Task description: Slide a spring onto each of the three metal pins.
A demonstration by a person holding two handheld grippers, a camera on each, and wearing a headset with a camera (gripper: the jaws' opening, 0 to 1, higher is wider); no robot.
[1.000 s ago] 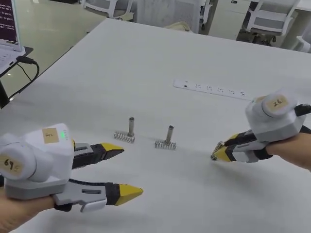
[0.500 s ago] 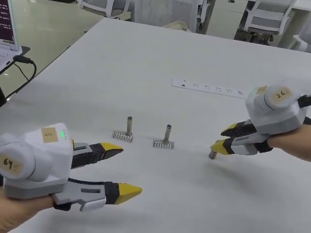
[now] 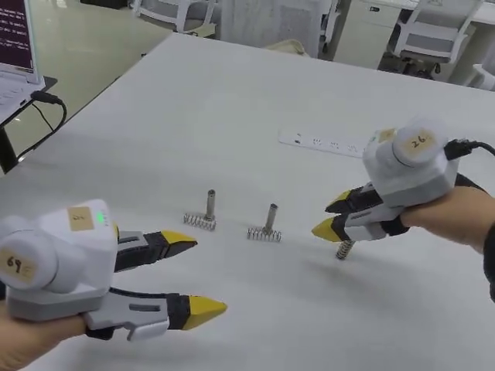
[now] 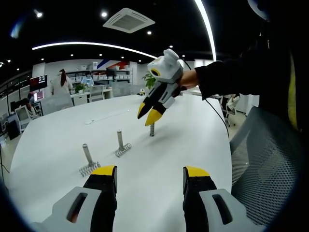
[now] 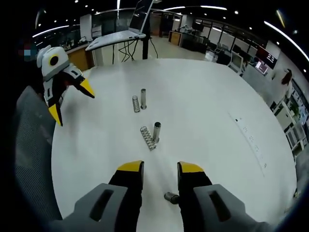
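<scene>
Head view as guide: find the right tongs (image 3: 328,218) hovering just above the right pin (image 3: 345,249), parted a little and gripping nothing. Judge that pin already sleeved by a coil, standing slightly tilted on the desk (image 3: 232,116). Note the left tongs (image 3: 209,273) nearer the body, spread wide, empty too, well apart from the work.

Count two jobs left: middle pin (image 3: 271,214) and left pin (image 3: 210,202), both upright and bare. Beside each, a loose coil lying flat at the foot: middle spring (image 3: 264,233) and left spring (image 3: 199,222), touching the base or just beside it; cannot tell which.

For the next one, probably the middle spring as nearest the right tongs:
- Come down from above with the tips straddling the coil across its width, not along it.
- Close gently, only enough to lift; hard squeezing likely to kink such thin wire.
- Grip near one end, leaving the other end free to find the pin top.
- Turn the coil upright, line its bore with the pin, lower straight down.
- Beware knocking the pin over. Seemingly free-standing, so steady it with the left tongs if wobbly.
- Let go only once seated at the base.
</scene>
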